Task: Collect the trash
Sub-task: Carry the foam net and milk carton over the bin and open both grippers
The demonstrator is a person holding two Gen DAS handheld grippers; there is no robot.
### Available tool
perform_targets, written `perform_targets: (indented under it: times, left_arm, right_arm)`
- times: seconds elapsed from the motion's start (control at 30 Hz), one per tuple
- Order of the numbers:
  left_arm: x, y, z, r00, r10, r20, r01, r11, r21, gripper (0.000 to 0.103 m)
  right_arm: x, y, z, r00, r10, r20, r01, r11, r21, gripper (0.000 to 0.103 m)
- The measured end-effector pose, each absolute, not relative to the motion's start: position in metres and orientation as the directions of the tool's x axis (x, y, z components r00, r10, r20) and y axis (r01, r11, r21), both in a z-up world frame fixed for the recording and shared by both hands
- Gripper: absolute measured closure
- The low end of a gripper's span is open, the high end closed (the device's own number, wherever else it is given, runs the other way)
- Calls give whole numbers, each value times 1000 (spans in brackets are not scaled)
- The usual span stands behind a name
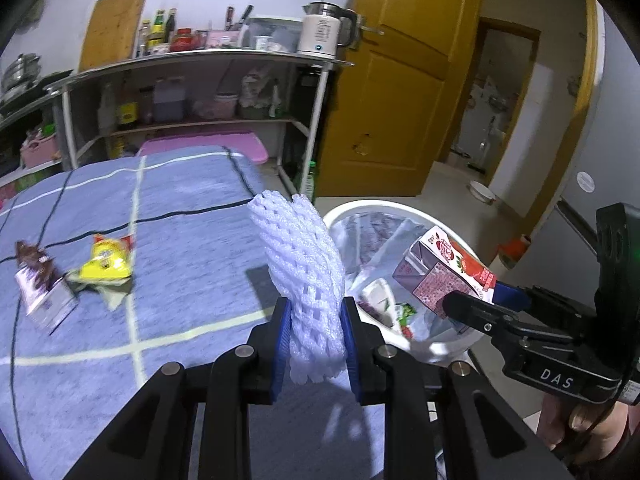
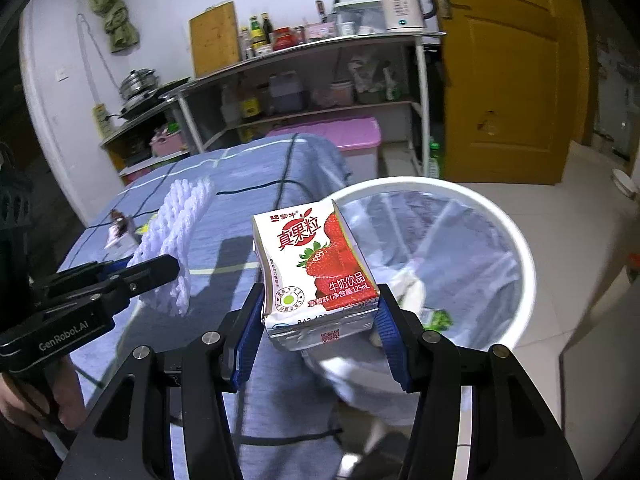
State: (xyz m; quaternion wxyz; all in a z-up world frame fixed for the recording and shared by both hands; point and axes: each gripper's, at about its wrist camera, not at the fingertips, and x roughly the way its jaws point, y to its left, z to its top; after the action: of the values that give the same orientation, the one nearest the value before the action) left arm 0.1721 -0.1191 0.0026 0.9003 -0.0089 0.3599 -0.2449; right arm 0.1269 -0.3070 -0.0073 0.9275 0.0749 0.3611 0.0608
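A white foam net (image 1: 300, 276) and a strawberry milk carton (image 2: 316, 272) are held upright beside the lined white bin (image 2: 520, 256).

Bin (image 2: 516, 248) as landmark: its near rim hidden behind the strawberry milk carton (image 2: 316, 264) and gripper fingers (image 2: 390, 328). Scraps inside the liner too blurred to identify. Left of the bin, brown wrapper (image 1: 38, 276) on the cloth smeared, print unreadable.

You see a metal shelf rack (image 2: 304, 76) against the wall: a white kettle (image 2: 402, 4) on its top right end, a wooden cutting board (image 2: 214, 42) leaning at its left, a pink-lidded bin (image 2: 344, 136) before it, a yellow door (image 2: 508, 68) to its right.
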Motion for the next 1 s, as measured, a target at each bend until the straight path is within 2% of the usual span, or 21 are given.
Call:
perform_targets:
  times: [0.33, 1.0]
  left_arm:
    - [195, -164, -6, 569, -493, -657, 491, 846, -209, 78]
    - [225, -218, -35, 486, -518, -704, 539, 812, -224, 77]
  right_arm:
    - [128, -345, -13, 732, 88, -675, 36, 985, 167, 49]
    - [144, -377, -34, 696, 27, -718, 127, 979, 160, 48]
